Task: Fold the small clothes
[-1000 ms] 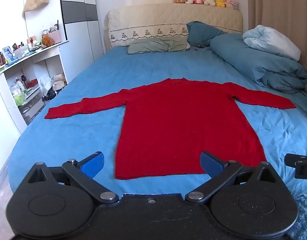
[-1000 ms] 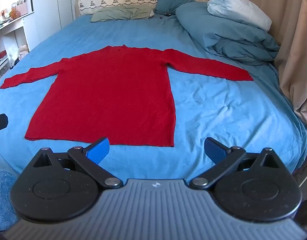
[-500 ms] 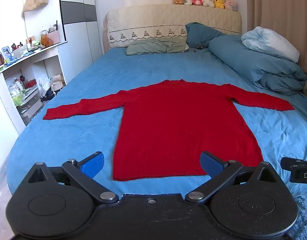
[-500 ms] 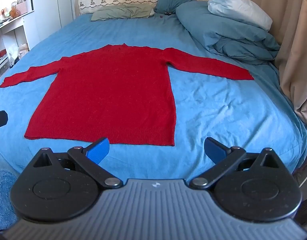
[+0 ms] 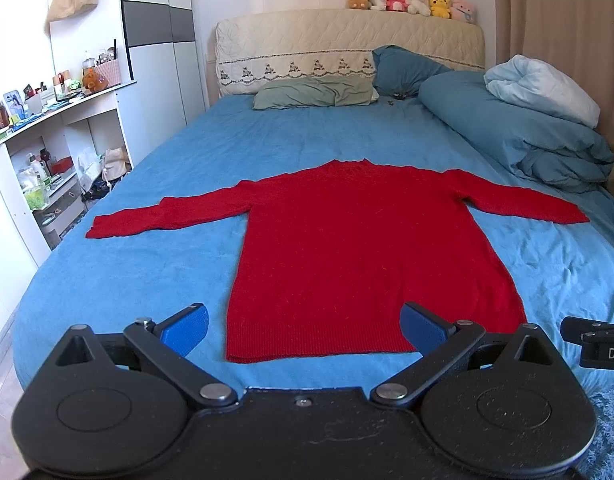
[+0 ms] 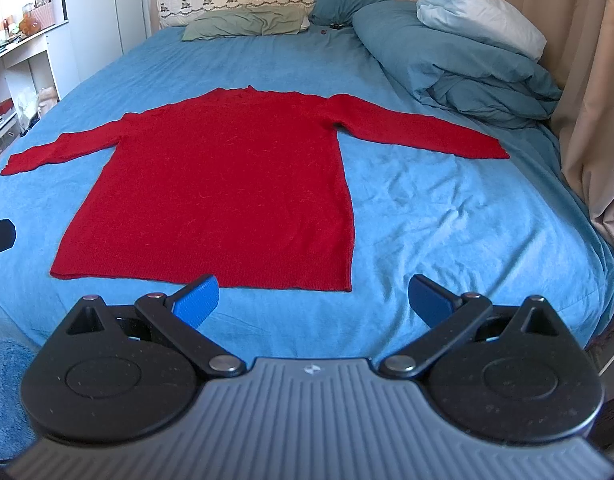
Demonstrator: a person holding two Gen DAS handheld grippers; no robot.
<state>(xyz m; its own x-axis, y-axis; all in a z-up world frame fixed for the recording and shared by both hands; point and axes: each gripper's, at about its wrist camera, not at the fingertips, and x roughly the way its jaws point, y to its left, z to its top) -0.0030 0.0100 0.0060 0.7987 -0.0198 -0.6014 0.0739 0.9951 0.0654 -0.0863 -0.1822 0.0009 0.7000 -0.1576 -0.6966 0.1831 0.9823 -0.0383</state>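
Left wrist view: a red sweater lies flat on the bed; the left hand-held gripper and right hand-held gripper hover spread wide, holding nothing.

Sweater plain red all over. Bed sheet bright blue. Folded duvet darker blue, pale blue bundle on top. Flat pillow grey-green. Headboard cream, quilted, row of small dark flowers along bottom. Soft toys brown, white, pink, yellow. Left gripper black, blue pads. Right gripper black, blue pads, grey ribbed body. Curtain beige.
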